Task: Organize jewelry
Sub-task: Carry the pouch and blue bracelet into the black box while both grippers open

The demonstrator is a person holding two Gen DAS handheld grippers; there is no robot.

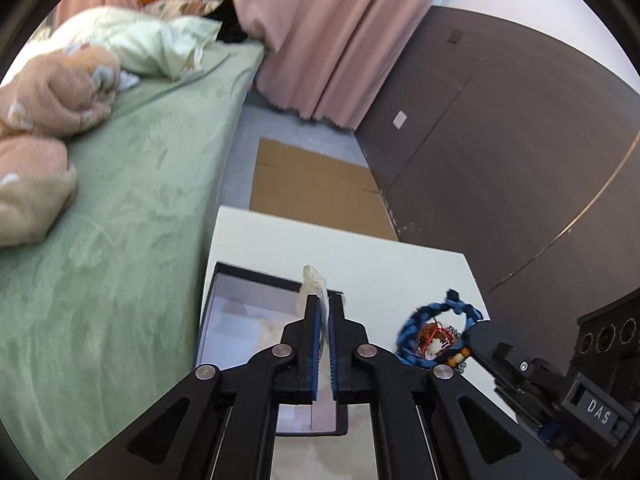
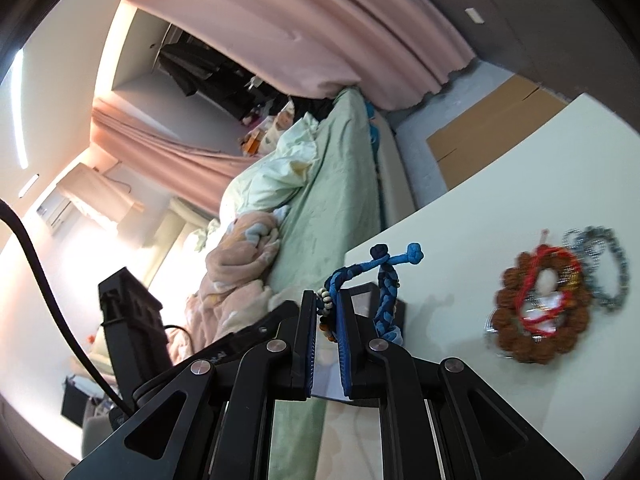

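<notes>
Landmark: open black cardboard box with pale lining, on the white table.
Left gripper: above the box, jaws pinching a thin translucent plastic pouch.
Right gripper: right of the box, jaws clamped on a blue braided cord bracelet and a string of small beads.
Left on table: brown knobbly-bead bracelet with red thread and silver chain, farther right of the box.
Advice: probably bagging or boxing next; hold the pouch mouth steady over the box, lower the dangling loop in fully before letting go.
</notes>
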